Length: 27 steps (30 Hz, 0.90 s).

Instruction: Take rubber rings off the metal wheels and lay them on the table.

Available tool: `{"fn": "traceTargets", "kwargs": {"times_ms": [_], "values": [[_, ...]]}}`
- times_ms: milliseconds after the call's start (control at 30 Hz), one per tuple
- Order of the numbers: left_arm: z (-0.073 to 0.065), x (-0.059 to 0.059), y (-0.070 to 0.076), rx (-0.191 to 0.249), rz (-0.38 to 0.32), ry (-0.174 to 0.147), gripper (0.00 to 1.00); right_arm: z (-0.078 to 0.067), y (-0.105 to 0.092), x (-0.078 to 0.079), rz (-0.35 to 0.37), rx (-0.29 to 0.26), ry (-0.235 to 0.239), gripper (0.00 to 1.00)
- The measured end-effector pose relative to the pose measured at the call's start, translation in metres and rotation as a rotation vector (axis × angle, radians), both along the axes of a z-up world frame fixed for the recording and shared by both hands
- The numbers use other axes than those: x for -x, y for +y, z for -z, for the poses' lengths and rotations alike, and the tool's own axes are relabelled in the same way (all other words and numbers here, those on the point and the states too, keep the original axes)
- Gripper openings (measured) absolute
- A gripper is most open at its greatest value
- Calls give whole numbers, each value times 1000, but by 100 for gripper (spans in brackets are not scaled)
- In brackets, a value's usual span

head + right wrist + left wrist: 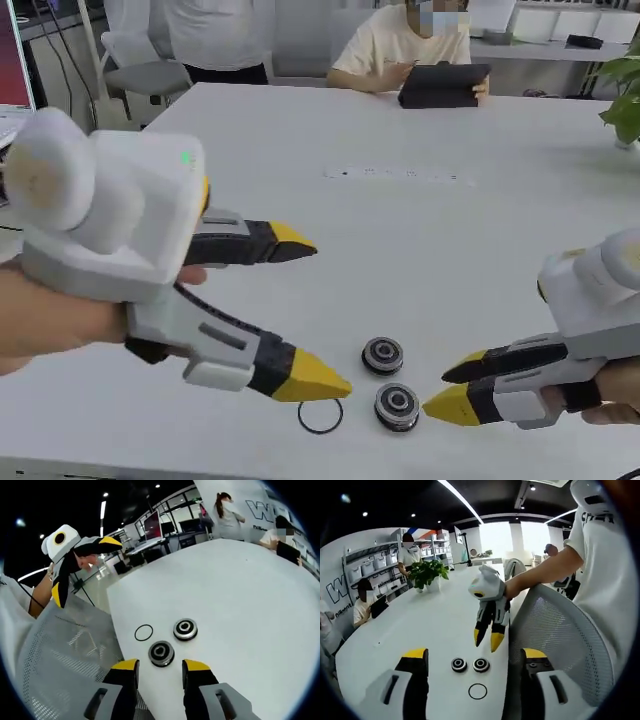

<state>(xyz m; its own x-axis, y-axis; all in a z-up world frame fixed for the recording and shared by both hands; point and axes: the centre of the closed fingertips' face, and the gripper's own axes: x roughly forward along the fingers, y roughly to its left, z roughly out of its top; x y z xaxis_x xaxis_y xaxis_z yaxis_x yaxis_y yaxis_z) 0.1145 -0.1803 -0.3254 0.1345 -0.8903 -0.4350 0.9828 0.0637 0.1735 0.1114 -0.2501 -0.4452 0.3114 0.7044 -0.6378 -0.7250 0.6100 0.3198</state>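
Two metal wheels (382,355) (397,405) with dark rims lie flat near the front edge of the white table (400,220). A thin black rubber ring (320,415) lies loose on the table just left of them. My left gripper (318,315) hovers above the ring with its jaws wide open and nothing in them. My right gripper (438,390) is open only a little, its tips just right of the nearer wheel. From the left gripper view the wheels (459,664) (481,664), ring (477,691) and right gripper (486,642) lie ahead. The right gripper view has the near wheel (161,653) just before its tips.
A person with a dark tablet (443,85) sits at the table's far side. A plant (625,95) stands at the far right. A mesh chair back (560,645) is close to the table's front edge (150,470).
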Motion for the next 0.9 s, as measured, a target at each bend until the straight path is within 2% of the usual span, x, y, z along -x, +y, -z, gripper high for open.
{"fn": "traceTargets", "kwargs": {"times_ms": [33,67,300,433,500,533,700,733,800,900], "values": [[0,-1,-6,2,9,-17,73,1,0,1,-2,1,1,32],[1,-2,-10,3,12,-15,73,1,0,1,-3,0,2,32],[12,-8,-35,10,42,5,70,6,2,3,-24,-4,-10,31],[27,-14,-46,8,37,23,67,9,-1,2,-19,-4,-11,31],[30,-18,-51,49,11,31,64,10,-2,1,-13,-1,-11,30],[36,-18,-52,49,11,41,63,11,-3,1,-11,1,-12,30],[62,-19,-54,20,7,46,56,17,-1,4,-34,16,-1,30],[66,-19,-54,17,4,53,56,18,-1,5,-38,16,1,30],[76,-14,-53,8,3,104,54,19,0,7,-47,16,7,29],[83,-10,-52,8,2,123,52,19,1,7,-52,15,5,29]]}}
